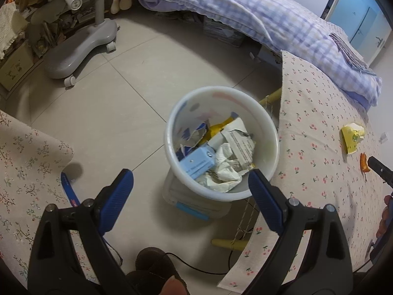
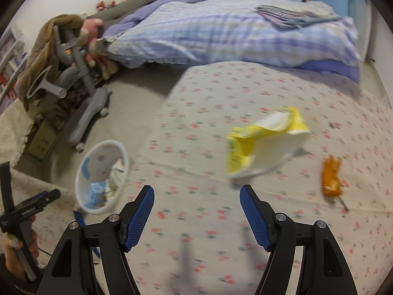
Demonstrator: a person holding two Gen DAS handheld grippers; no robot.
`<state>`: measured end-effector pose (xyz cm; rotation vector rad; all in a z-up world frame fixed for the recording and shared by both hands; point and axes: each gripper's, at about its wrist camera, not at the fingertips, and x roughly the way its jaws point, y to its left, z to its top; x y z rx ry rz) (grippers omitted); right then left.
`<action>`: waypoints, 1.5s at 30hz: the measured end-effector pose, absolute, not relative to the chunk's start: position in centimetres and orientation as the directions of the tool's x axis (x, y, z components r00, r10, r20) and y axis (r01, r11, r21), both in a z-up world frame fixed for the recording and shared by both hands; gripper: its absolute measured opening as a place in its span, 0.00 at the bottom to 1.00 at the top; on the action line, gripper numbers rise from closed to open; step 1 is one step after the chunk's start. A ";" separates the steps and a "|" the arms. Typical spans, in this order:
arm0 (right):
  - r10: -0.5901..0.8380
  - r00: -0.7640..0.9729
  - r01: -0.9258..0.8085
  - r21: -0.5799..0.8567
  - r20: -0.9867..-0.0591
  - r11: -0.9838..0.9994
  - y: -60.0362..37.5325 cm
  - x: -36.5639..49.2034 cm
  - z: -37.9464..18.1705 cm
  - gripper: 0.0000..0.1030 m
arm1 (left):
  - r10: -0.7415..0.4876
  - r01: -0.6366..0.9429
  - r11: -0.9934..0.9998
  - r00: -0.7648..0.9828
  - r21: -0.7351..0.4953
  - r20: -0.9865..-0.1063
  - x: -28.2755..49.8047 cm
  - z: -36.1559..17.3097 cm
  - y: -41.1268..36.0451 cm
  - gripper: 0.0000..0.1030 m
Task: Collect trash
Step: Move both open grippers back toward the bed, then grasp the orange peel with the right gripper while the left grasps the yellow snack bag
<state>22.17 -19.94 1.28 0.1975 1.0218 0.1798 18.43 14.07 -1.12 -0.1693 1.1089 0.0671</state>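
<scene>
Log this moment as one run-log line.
left tool: open, empty, over white bin | right tool: open, empty | on table: yellow carton, orange scrap | bin: paper, blue box

Soft, even indoor light fills both fisheye views, whose edges bend and darken to black corners. The left view is fairly sharp; the right view is motion-blurred, smearing the carton (image 2: 264, 140) ahead of the jaws, with faint shadows on the bench (image 2: 196, 147) between them.
</scene>
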 end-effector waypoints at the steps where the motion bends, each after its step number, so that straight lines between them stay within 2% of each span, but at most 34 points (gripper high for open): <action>1: 0.232 0.511 -0.044 0.245 -0.828 0.969 -20.7 22.1 1.2 0.72 | -0.033 -0.134 0.986 0.445 -0.103 -0.895 18.5 -1.1 13.8 0.92; 5: 0.202 0.514 0.013 0.243 -0.834 0.970 -24.2 21.4 0.6 0.72 | -0.042 -0.113 0.988 0.454 -0.105 -0.890 18.7 -0.9 12.4 0.98; 21: 0.038 0.503 0.261 0.193 -0.864 0.946 -36.2 19.8 -1.7 0.72 | -0.076 0.013 0.997 0.444 -0.079 -0.893 21.2 -0.4 3.2 0.99; 29: 0.096 0.477 0.360 0.294 -0.874 0.886 -39.6 21.3 -3.7 0.72 | -0.102 0.086 0.994 0.429 -0.072 -0.898 23.2 -0.5 -2.5 0.99; 35: 0.135 0.470 0.321 0.312 -0.872 0.894 -37.2 23.3 -3.9 0.71 | -0.122 0.138 0.988 0.427 -0.069 -0.896 24.3 -0.5 -6.3 0.99; 36: 0.143 0.464 0.312 0.312 -0.874 0.898 -36.7 23.7 -4.2 0.65 | -0.126 0.143 0.987 0.426 -0.071 -0.896 24.4 -0.5 -6.7 0.99; 37: 0.144 0.454 0.308 0.307 -0.879 0.900 -36.5 24.0 -4.5 0.53 | -0.132 0.150 0.986 0.423 -0.074 -0.896 24.6 -0.6 -7.2 0.99; 40: 0.134 0.424 0.310 0.282 -0.896 0.908 -36.0 24.6 -5.4 0.32 | -0.145 0.163 0.983 0.419 -0.083 -0.896 24.9 -0.8 -8.5 0.99; 43: 0.125 0.421 0.309 0.272 -0.898 0.911 -36.1 24.6 -5.5 0.20 | -0.155 0.176 0.981 0.442 -0.084 -0.883 25.1 -0.8 -9.7 0.99; 45: 0.137 0.418 0.316 0.285 -0.898 0.905 -36.5 24.2 -5.4 0.19 | -0.167 0.194 0.977 0.455 -0.085 -0.875 25.3 -0.8 -10.7 0.99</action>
